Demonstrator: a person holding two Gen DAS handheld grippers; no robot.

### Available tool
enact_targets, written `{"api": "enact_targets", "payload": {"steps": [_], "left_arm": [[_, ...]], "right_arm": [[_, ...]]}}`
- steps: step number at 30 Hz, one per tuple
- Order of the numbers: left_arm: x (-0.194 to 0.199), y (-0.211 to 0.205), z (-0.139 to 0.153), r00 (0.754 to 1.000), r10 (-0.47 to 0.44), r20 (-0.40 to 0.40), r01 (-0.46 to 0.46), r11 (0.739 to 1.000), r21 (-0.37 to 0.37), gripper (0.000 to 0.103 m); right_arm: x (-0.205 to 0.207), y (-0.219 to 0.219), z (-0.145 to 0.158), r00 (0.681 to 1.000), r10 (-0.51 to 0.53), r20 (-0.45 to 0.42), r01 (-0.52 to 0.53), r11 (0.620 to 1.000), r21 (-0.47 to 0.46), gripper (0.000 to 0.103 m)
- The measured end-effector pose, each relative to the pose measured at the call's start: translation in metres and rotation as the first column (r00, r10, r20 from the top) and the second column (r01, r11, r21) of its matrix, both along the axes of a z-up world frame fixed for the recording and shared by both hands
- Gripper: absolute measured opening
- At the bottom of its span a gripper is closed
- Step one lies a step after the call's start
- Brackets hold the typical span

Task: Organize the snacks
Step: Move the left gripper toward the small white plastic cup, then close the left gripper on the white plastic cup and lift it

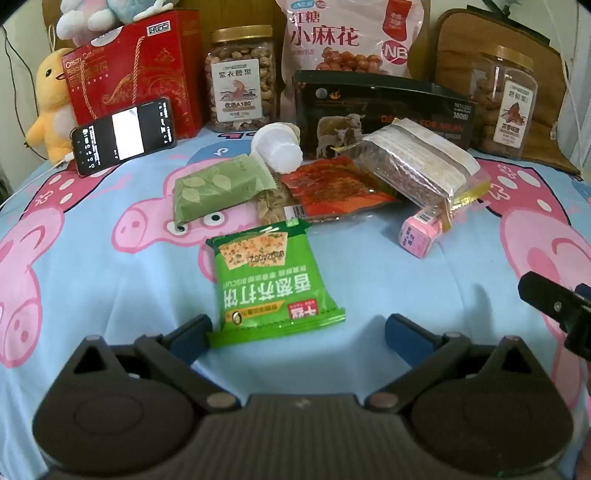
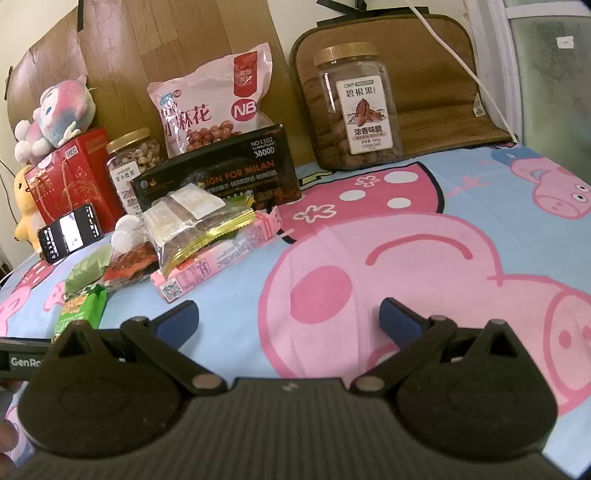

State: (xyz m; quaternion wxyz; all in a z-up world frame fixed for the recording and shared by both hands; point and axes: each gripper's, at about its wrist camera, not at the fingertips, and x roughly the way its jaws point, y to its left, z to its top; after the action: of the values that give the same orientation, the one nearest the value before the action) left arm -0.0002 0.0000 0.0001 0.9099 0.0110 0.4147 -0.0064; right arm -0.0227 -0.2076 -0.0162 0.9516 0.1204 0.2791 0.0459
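A green biscuit packet [image 1: 271,280] lies flat on the pig-print sheet, just ahead of my open left gripper [image 1: 299,328], whose left blue fingertip [image 1: 194,332] is near the packet's near corner. Behind it lies a pile: an olive leaf-print packet [image 1: 218,188], a red spicy snack pack [image 1: 340,188], a clear bag with gold edge [image 1: 424,162], a pink carton [image 1: 419,234] and a white cup [image 1: 279,146]. My right gripper [image 2: 288,317] is open and empty over the bare sheet, right of the pile; the pink carton [image 2: 218,254] lies ahead to its left.
At the back stand a red gift box [image 1: 136,70], a cashew jar [image 1: 242,79], a pink snack bag [image 1: 351,35], a black box [image 1: 384,110] and a pecan jar [image 2: 360,107]. A phone [image 1: 123,134] leans on the red box. Plush toys [image 1: 51,99] sit far left.
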Motion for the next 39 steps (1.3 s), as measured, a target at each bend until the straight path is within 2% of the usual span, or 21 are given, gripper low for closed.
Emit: {"api": "enact_targets", "payload": {"steps": [14, 19, 22, 24, 26, 27, 29, 30, 31, 33, 37, 39], "left_arm": [[0.000, 0.001, 0.000, 1.000, -0.001, 0.005, 0.001, 1.000, -0.001, 0.103], [-0.014, 0.007, -0.005, 0.992, -0.097, 0.081, 0.098, 0.995, -0.005, 0.103], [-0.024, 0.021, -0.004, 0.981, -0.169, 0.097, 0.170, 0.985, -0.007, 0.102], [-0.027, 0.034, 0.006, 0.976, -0.172, 0.132, 0.177, 0.984, -0.023, 0.089], [-0.027, 0.045, 0.022, 0.965, -0.172, 0.196, 0.182, 0.983, -0.038, 0.089], [-0.022, 0.051, 0.033, 0.957, -0.183, 0.224, 0.203, 0.977, -0.067, 0.089], [-0.005, 0.059, 0.050, 0.947, -0.207, 0.245, 0.253, 0.951, -0.176, 0.088], [0.007, 0.064, 0.055, 0.948, -0.211, 0.238, 0.269, 0.931, -0.246, 0.087], [0.024, 0.068, 0.059, 0.949, -0.226, 0.221, 0.290, 0.900, -0.324, 0.086], [0.055, 0.068, 0.061, 0.943, -0.268, 0.198, 0.328, 0.851, -0.411, 0.076], [0.096, 0.058, 0.058, 0.938, -0.297, 0.181, 0.347, 0.819, -0.457, 0.076], [0.114, 0.044, 0.056, 0.921, -0.338, 0.191, 0.389, 0.809, -0.442, 0.076]], "right_arm": [[0.000, 0.001, 0.000, 1.000, -0.001, 0.008, 0.001, 1.000, -0.006, 0.103], [-0.004, -0.010, -0.003, 1.000, -0.005, 0.028, 0.004, 0.999, 0.054, 0.103], [-0.006, -0.021, -0.008, 0.998, 0.018, 0.062, -0.027, 0.988, 0.155, 0.103], [-0.004, -0.026, -0.005, 0.997, 0.056, 0.059, -0.066, 0.982, 0.176, 0.103], [-0.001, -0.027, 0.001, 0.993, 0.094, 0.066, -0.103, 0.983, 0.155, 0.100], [0.001, -0.028, 0.006, 0.991, 0.111, 0.081, -0.121, 0.983, 0.141, 0.094], [0.010, -0.027, 0.016, 0.982, 0.156, 0.108, -0.168, 0.980, 0.110, 0.084], [0.017, -0.026, 0.021, 0.977, 0.183, 0.110, -0.195, 0.975, 0.107, 0.076], [0.025, -0.024, 0.026, 0.970, 0.215, 0.110, -0.227, 0.968, 0.108, 0.069], [0.037, -0.015, 0.034, 0.951, 0.283, 0.121, -0.295, 0.951, 0.093, 0.067], [0.056, 0.011, 0.038, 0.905, 0.411, 0.114, -0.411, 0.911, -0.023, 0.067], [0.062, 0.020, 0.035, 0.891, 0.443, 0.101, -0.438, 0.896, -0.070, 0.068]]}}
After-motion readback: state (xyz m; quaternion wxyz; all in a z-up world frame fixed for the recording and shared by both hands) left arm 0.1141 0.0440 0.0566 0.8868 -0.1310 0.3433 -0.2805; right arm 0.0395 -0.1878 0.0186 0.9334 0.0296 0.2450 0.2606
